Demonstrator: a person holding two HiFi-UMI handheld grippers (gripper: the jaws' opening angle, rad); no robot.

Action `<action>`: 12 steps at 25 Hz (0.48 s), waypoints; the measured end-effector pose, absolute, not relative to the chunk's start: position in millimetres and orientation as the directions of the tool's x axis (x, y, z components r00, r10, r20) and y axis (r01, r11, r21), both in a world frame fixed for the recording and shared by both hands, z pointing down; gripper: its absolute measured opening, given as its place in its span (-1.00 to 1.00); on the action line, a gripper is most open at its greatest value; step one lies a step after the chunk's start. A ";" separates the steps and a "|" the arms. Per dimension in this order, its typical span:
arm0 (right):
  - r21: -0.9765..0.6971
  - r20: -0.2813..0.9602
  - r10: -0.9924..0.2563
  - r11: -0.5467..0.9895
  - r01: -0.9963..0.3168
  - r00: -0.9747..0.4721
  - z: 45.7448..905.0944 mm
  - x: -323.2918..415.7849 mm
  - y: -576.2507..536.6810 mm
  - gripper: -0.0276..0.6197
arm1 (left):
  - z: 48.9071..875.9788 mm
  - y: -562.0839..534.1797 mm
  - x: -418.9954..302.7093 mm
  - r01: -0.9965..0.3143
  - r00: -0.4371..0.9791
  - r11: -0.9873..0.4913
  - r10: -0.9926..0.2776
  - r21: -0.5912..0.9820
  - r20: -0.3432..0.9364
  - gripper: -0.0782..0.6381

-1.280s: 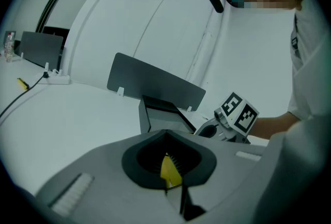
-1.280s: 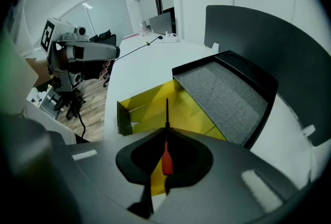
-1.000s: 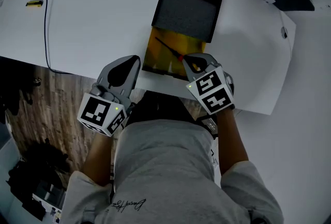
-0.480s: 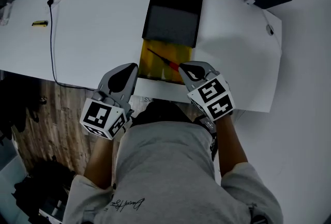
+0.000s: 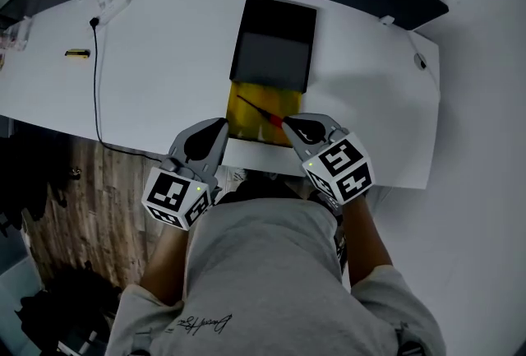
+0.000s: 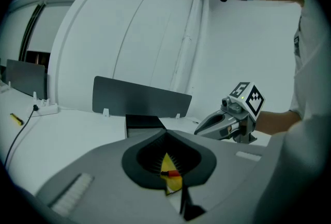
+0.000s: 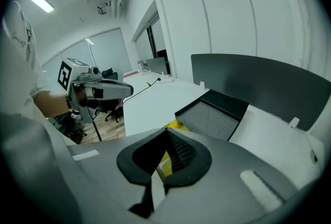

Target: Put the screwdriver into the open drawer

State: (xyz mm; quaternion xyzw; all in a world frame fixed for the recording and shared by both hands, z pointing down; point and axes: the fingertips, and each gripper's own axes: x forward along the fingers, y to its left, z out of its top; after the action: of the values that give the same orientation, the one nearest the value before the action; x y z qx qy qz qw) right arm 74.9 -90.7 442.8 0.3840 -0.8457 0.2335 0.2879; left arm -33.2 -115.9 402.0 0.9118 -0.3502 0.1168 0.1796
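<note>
A: Status?
B: Left tongs [image 5: 219, 129] and right tongs [image 5: 289, 124] both pinched closed, nothing in them, at the counter [image 5: 148, 75] edge.
A: And the screwdriver [image 5: 260, 110]?
B: Lying in the yellow drawer [image 5: 243, 127], just ahead, between them. Placement looks done; drawer open. Dark tray [image 5: 274, 38] beyond.

open drawer [image 5: 278, 103] unobstructed above, black box [image 5: 274, 42] behind
</note>
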 end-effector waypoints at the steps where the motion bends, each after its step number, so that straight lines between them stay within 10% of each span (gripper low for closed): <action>1: -0.172 0.665 -0.517 0.596 -0.784 -0.539 441.9 74.7 -90.1 -0.87 | 400.3 -115.5 -32.8 -0.679 0.729 -0.693 -0.596 0.243 0.338 -0.78; 12: -0.169 0.653 -0.524 0.604 -0.779 -0.547 435.4 72.2 -85.3 -0.87 | 389.6 -110.7 -30.4 -0.672 0.734 -0.705 -0.596 0.226 0.325 -0.78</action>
State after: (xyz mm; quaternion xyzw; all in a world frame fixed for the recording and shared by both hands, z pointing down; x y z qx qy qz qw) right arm 72.2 -85.3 435.4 0.3831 -0.8500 0.2263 0.2820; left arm -30.4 -110.7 389.6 0.9162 -0.3461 0.1143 0.1666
